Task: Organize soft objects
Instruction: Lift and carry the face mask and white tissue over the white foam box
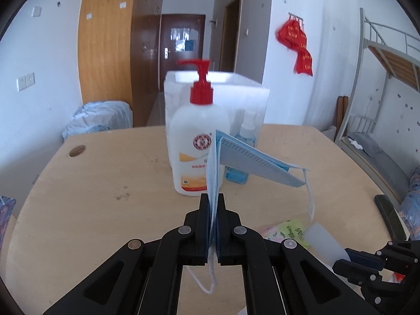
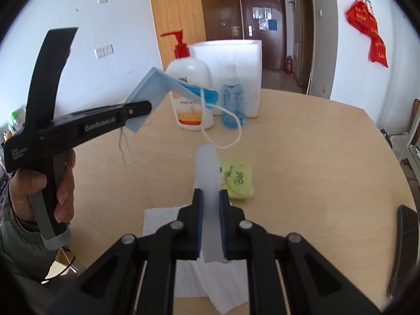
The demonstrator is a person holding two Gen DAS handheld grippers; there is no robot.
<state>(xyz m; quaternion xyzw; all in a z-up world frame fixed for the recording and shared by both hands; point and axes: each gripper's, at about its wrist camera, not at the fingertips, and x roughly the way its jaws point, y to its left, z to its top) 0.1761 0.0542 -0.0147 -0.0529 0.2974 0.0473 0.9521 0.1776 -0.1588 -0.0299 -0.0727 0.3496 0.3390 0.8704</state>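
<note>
A pale blue face mask (image 1: 252,160) hangs folded above the table, its ear loops dangling. My left gripper (image 1: 212,197) is shut on the mask's edge. In the right wrist view the mask (image 2: 155,84) juts from the left gripper (image 2: 147,109), which a hand holds. My right gripper (image 2: 210,193) is shut on a translucent white plastic piece (image 2: 206,168) that stands up between its pads. That piece (image 1: 323,239) and the right gripper (image 1: 345,254) also show low right in the left wrist view. A green tissue pack (image 2: 239,181) lies on the table just beyond it.
On the round wooden table (image 1: 105,183) stand a white pump bottle with a red top (image 1: 199,141), a small blue bottle (image 1: 241,155) and a white box (image 1: 236,97) behind them. A white paper sheet (image 2: 162,223) lies near the front edge. A dark object (image 2: 404,236) sits at the right edge.
</note>
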